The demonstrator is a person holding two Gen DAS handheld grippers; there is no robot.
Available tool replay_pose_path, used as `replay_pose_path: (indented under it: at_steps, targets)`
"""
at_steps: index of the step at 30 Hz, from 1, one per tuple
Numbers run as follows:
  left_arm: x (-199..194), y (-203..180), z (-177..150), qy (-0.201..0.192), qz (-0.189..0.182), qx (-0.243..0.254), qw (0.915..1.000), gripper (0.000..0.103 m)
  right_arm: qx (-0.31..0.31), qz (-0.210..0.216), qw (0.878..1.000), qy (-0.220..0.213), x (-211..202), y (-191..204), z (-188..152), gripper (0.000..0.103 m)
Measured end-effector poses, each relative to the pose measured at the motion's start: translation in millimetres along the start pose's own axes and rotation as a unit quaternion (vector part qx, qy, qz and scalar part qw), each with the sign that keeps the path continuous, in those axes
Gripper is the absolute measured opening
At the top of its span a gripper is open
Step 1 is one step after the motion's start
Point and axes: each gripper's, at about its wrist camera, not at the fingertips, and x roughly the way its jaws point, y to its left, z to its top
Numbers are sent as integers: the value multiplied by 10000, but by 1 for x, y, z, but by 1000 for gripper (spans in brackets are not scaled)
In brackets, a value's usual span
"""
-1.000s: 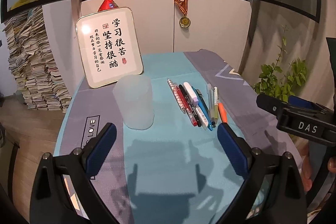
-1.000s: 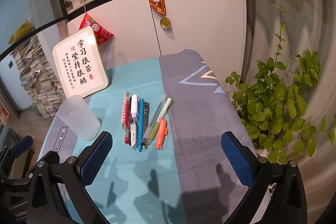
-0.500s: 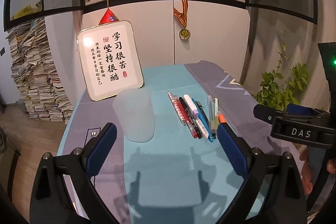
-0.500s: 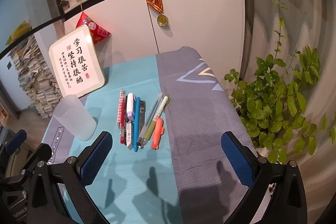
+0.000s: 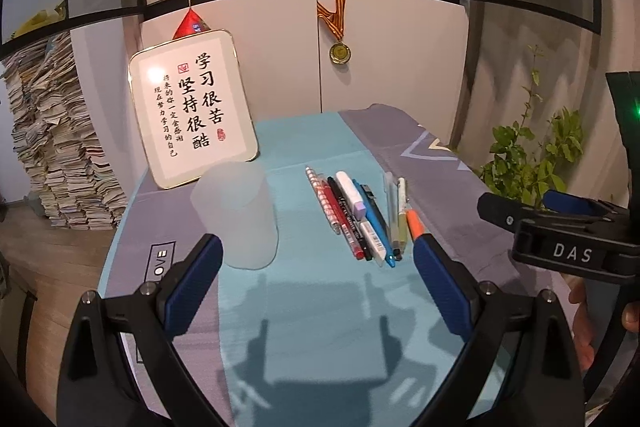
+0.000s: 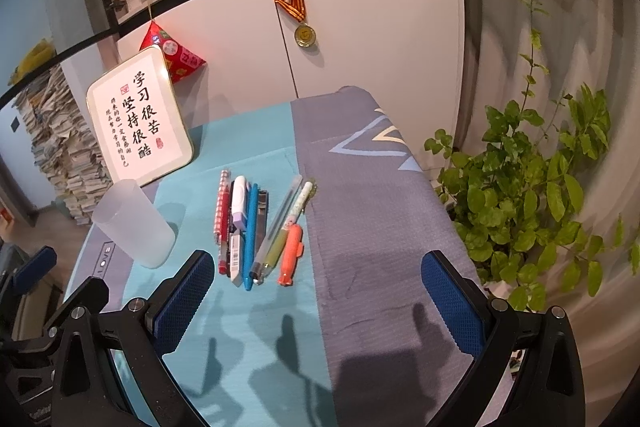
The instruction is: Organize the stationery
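Pens [image 6: 256, 231] ahead of spread right fingers [image 6: 182, 297].

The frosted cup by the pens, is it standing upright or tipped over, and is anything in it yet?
Upright: the frosted cup stands on its base on the cloth. It looks empty; all the pens lie beside it.

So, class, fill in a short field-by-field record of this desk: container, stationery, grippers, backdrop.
container: frosted cup, upright, empty as far as visible
stationery: row of pens lying beside the cup, orange pen at the right end
left gripper: open, holding nothing
right gripper: open, holding nothing
backdrop: framed calligraphy sign leaning behind the cup
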Motion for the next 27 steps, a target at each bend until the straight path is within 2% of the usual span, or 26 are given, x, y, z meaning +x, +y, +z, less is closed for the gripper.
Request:
replay_pose_path:
  at_steps: [4, 15, 19, 20, 21, 23, 25, 27]
  targets:
    - [4, -2, 3, 49, -53, -39, 10000, 91, 57, -26, 10000, 16, 3, -7, 0, 103]
    - [23, -11, 5, 257, -28, -30, 9997, 91, 120, 9, 9998, 127, 15, -16, 2, 103]
    - [30, -14, 7, 307, -81, 12, 9995, 83, 67, 86, 9999, 96, 20, -18, 4, 103]
    - [33, -15, 7, 336, -108, 9, 9994, 81, 42, 127, 9999, 74, 20, -18, 4, 98]
    - [36, -15, 7, 382, -149, 12, 9992, 74, 33, 186, 9998, 35, 20, -19, 5, 91]
    - [44, -17, 7, 514, -249, -2, 9984, 65, 13, 314, 9995, 51, 22, -20, 8, 60]
    - [52, -20, 5, 674, -396, -21, 9969, 56, -5, 404, 9991, 148, 29, -21, 9, 42]
    - [59, -24, 3, 810, -516, 2, 9954, 52, -6, 520, 9981, 326, 38, -21, 9, 34]
